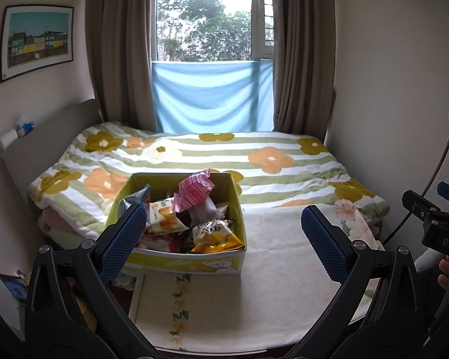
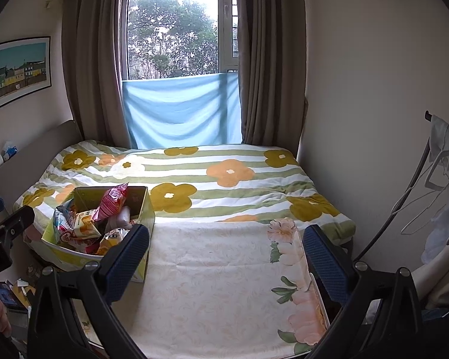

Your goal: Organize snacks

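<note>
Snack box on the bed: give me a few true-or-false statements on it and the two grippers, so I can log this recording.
1. The snack box sits on the bed with packets piled inside. True.
2. The left gripper is clamped on a packet. False: its jaws are wide apart and hold nothing.
3. A pink striped packet stands highest in the pile. True.
4. The right gripper is shut on the box rim. False: it is open and empty, with the box to its left.
5. The box has a closed lid. False: the top is open and the packets show.
6. A flowered blanket covers the far part of the bed. True.
</note>
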### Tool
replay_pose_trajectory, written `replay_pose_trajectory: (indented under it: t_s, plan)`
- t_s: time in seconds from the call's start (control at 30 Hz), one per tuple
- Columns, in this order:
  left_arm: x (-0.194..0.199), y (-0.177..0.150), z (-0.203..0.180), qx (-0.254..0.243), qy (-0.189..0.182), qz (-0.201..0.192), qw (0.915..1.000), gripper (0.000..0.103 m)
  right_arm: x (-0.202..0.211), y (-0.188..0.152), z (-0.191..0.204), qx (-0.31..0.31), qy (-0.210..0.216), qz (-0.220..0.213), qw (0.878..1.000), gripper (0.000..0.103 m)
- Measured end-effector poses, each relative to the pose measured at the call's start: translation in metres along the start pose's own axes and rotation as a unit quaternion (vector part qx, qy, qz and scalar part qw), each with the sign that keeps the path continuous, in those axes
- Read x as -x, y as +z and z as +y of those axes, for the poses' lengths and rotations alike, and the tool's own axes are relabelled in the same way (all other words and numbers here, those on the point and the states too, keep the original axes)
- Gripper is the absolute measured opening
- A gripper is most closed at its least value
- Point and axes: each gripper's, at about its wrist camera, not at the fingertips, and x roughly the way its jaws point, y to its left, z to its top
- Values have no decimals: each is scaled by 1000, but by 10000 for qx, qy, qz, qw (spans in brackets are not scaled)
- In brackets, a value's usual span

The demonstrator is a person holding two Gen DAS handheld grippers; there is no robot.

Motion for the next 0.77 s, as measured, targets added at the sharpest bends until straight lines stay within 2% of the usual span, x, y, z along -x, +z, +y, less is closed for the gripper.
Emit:
replay_pose_trajectory:
  t_s: [0.2,0.37,0.77]
  plan:
    - [2,-1,0,6,27,-6,10000,103,0,-1,1,-11,-19,20,10000,102]
    - [7,-3,0,-52,257,-157,9995,103,0,-2,1,-7,-28,11,10000,102]
    - [10,-4,0,4,114,-284,9995,103,2,-2,3,-2,-21,-4,10000,102]
